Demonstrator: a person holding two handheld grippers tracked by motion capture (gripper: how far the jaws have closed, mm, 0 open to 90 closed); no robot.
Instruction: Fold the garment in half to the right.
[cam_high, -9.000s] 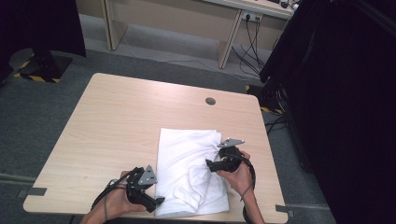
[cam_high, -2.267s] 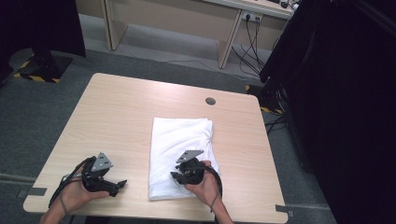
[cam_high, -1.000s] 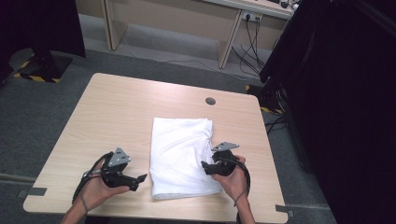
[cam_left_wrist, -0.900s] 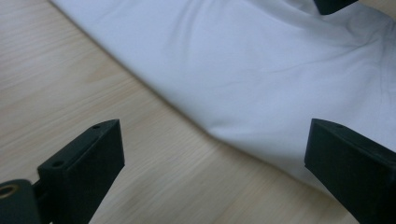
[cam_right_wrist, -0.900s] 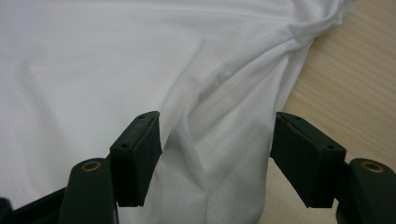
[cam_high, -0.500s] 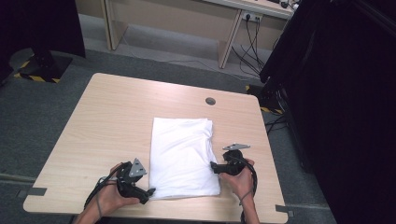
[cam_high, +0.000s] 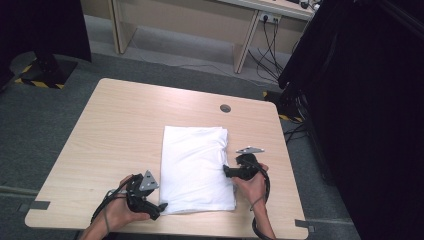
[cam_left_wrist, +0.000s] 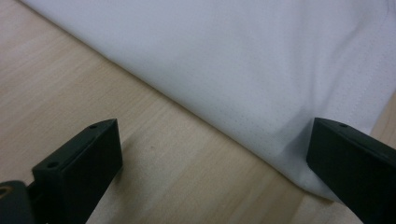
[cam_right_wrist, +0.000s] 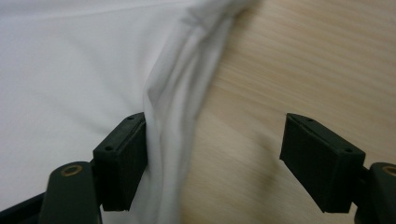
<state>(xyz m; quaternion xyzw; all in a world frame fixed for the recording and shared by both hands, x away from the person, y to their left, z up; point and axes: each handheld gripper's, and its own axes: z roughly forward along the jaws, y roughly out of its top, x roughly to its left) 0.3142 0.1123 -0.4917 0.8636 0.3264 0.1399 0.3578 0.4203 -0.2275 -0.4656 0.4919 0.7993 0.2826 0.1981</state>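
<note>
1. No brand, label or writing can be read on anything here; the cloth (cam_high: 196, 167) is plain white, and your left gripper view shows a fine dotted weave (cam_left_wrist: 243, 60) with a stitched seam at the upper right.
2. The cloth lies folded flat on the table (cam_high: 115, 130), right of centre and towards your edge. Its long axis runs from you to the far side, towards the round hole (cam_high: 225, 108) in the tabletop. The far right corner is slightly rumpled.
3. In the high view your left gripper (cam_high: 159, 206) sits at the near left corner of the cloth and your right gripper (cam_high: 226, 171) at its right edge, about halfway along. That view is too small to show the jaws.
4. Your left gripper view (cam_left_wrist: 212, 172) gives what the high view cannot: the jaws stand wide apart. One is over bare wood, the other is at the cloth's corner, and the folded edge runs slantwise between them. Nothing is pinched.
5. Your right gripper view (cam_right_wrist: 215, 163) shows the stacked layers of the right edge as a bunched ridge. The left jaw lies against it and the right jaw is over bare wood, well clear. These jaws have just been opening and are released, the edge loose between them.
6. The high view alone shows the grey floor, the desk legs and cables (cam_high: 272, 47) beyond the table, and a black curtain (cam_high: 360, 100) at the right.
</note>
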